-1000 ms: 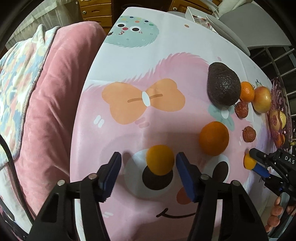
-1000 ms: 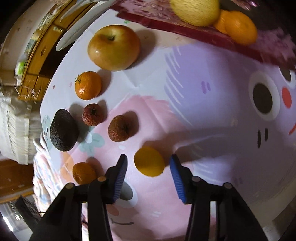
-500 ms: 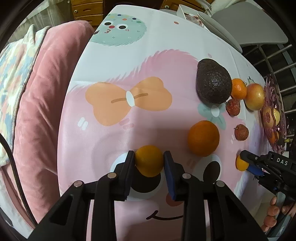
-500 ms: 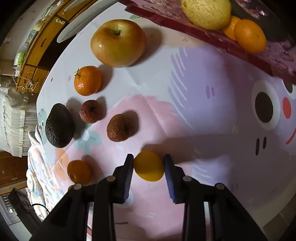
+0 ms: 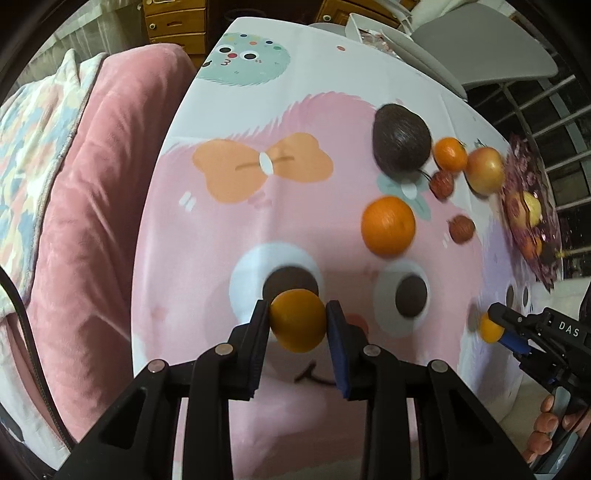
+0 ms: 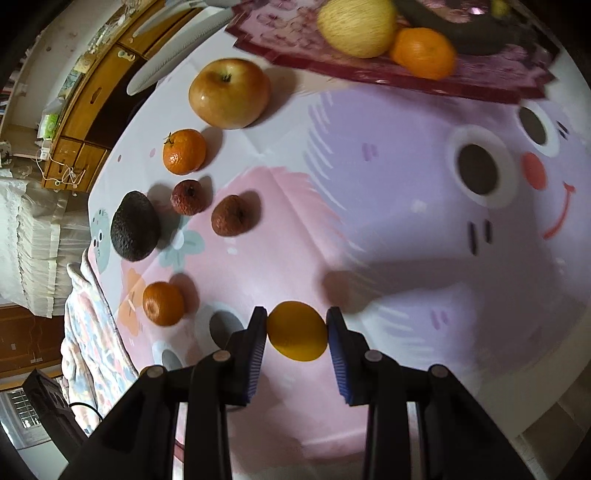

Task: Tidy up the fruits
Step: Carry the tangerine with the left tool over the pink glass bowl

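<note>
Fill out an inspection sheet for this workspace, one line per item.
Surface: cartoon tablecloth in pink and lilac covers the table.
Job's things: loose on the cloth are an avocado, an apple, two mandarins and two dried brown-red fruits; the patterned tray holds a pale round fruit and an orange.
Clutter: white plates at the far end.
Grippers: left gripper shut on a small orange fruit; right gripper shut on a small yellow fruit.
Cables: dark cable over the pink blanket.
Surroundings: wooden drawers, window bars.
</note>
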`<state>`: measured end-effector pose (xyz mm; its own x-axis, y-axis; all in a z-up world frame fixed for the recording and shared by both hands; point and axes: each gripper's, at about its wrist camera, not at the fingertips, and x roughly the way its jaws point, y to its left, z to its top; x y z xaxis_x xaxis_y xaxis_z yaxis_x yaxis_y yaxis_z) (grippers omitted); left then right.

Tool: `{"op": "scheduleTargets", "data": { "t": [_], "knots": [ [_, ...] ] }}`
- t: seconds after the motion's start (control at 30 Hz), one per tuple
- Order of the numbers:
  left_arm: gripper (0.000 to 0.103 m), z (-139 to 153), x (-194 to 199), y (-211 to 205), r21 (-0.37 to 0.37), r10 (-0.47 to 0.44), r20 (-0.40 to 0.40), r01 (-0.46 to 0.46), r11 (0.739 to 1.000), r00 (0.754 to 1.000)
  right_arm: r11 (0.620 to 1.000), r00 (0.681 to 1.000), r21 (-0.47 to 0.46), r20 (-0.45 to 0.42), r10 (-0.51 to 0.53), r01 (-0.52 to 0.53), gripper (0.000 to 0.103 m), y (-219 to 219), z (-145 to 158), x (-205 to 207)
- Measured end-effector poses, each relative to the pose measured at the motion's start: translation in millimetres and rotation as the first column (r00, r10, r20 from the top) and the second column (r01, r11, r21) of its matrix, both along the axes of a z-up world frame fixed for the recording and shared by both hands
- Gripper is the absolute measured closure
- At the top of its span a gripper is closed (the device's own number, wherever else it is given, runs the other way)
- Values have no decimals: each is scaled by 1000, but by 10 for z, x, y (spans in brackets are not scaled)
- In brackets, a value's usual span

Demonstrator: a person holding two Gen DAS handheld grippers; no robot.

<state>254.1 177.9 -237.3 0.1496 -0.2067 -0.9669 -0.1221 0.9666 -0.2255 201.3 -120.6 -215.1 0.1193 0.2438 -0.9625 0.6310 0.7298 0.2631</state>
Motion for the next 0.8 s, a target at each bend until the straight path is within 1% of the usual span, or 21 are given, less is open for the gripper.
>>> {"op": "scheduleTargets", "data": {
  "t": [0.23, 0.43, 0.6, 0.7, 0.8],
  "knots": [
    [74, 200, -413, -94, 8, -42, 11, 42, 999, 999, 998, 999, -45, 36, -34, 35, 70, -117, 226, -467],
    [74, 390, -696, -256, 1, -81, 13, 81, 997, 997, 996, 996, -52, 49, -68, 70, 70, -240, 341, -754],
    [74, 602, -836, -508, -3, -114, 31, 114, 993, 993, 994, 994, -65, 81, -79, 84, 70, -447, 495, -891],
    [74, 722, -857, -722, -2, -140, 40, 140, 990, 989, 994, 991, -60, 103, -89, 95, 70, -623, 590, -934],
    [74, 848, -842, -975, -1, -156, 53, 156, 988, 986, 994, 989, -66, 129, -75, 84, 70, -828, 705, -925]
  ]
}}
